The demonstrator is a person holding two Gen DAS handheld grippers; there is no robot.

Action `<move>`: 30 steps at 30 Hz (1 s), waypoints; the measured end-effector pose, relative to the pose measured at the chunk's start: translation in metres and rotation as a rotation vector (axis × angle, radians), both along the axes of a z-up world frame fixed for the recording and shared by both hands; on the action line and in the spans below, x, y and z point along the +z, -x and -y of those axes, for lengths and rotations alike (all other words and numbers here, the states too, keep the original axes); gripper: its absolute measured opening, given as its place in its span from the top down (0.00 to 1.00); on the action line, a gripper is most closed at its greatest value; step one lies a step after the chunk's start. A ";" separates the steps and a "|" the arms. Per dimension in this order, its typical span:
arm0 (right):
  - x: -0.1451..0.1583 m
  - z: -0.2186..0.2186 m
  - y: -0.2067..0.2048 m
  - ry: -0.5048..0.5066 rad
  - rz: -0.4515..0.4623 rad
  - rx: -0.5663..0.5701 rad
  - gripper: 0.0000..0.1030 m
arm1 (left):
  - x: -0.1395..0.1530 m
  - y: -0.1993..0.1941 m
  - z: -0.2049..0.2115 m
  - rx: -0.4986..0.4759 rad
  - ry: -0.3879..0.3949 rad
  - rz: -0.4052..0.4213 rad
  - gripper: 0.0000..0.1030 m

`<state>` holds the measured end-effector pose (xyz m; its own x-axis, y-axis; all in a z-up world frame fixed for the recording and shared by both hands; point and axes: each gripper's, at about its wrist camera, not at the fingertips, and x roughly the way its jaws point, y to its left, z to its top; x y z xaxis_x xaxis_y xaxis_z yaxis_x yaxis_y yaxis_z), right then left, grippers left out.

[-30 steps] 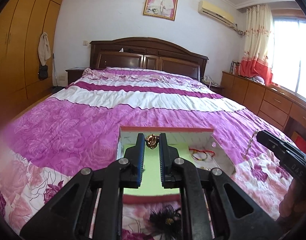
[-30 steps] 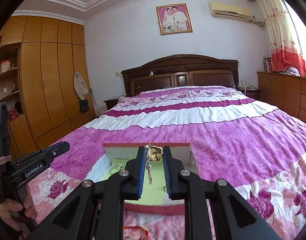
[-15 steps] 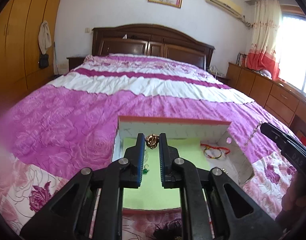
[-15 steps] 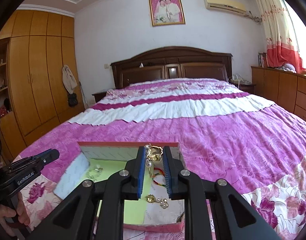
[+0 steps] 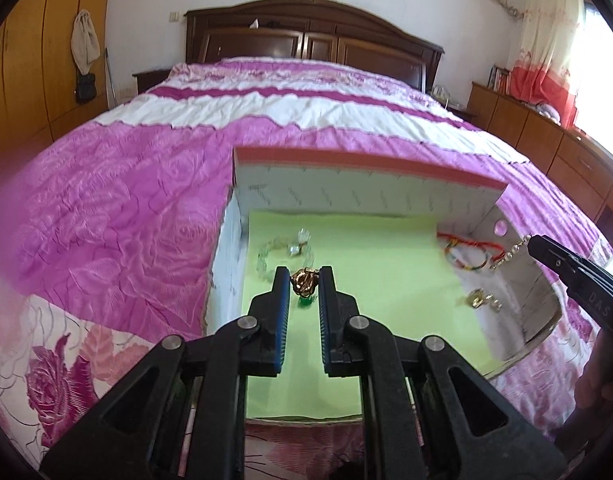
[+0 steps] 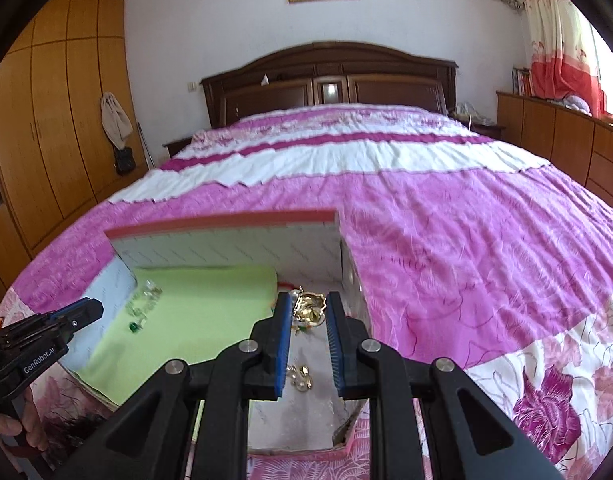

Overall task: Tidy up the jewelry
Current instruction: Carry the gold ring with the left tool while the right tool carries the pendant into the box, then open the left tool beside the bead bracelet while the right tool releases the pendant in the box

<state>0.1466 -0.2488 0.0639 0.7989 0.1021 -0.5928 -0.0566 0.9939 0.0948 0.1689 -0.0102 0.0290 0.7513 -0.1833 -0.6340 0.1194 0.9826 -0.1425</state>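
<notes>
An open box [image 5: 362, 164] with a green lining lies on the bed; it also shows in the right wrist view [image 6: 226, 220]. My left gripper [image 5: 303, 280] is shut on a gold pendant [image 5: 303, 283] with a green stone hanging below, low over the box's left side. My right gripper [image 6: 308, 307] is shut on a gold brooch [image 6: 309, 309] with a bead chain [image 5: 512, 251], over the box's right side. Inside lie a clear bead bracelet [image 5: 266, 256], a red string bracelet [image 5: 466, 252] and gold earrings [image 5: 480, 300].
The box rests on a pink and white floral bedspread [image 5: 138, 216]. A dark wooden headboard [image 5: 306, 44] stands behind. Wooden wardrobes [image 6: 46, 128] line the left and drawers [image 5: 546, 140] the right. A black feathery piece [image 6: 74, 432] lies before the box.
Both grippers have moved forward and down over the box, each holding its piece. The box now fills more of both views.
</notes>
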 end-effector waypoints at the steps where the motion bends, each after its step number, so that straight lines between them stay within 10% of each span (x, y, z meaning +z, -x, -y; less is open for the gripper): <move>1: -0.004 0.000 -0.002 0.003 -0.012 -0.001 0.81 | -0.003 -0.002 0.000 0.000 -0.003 -0.013 0.95; 17: -0.019 0.002 -0.009 -0.008 -0.069 -0.011 0.80 | -0.014 -0.011 0.006 0.014 -0.073 -0.054 0.90; 30: 0.005 0.003 0.011 -0.073 -0.042 0.018 0.58 | 0.004 0.000 -0.004 0.017 -0.015 -0.060 0.81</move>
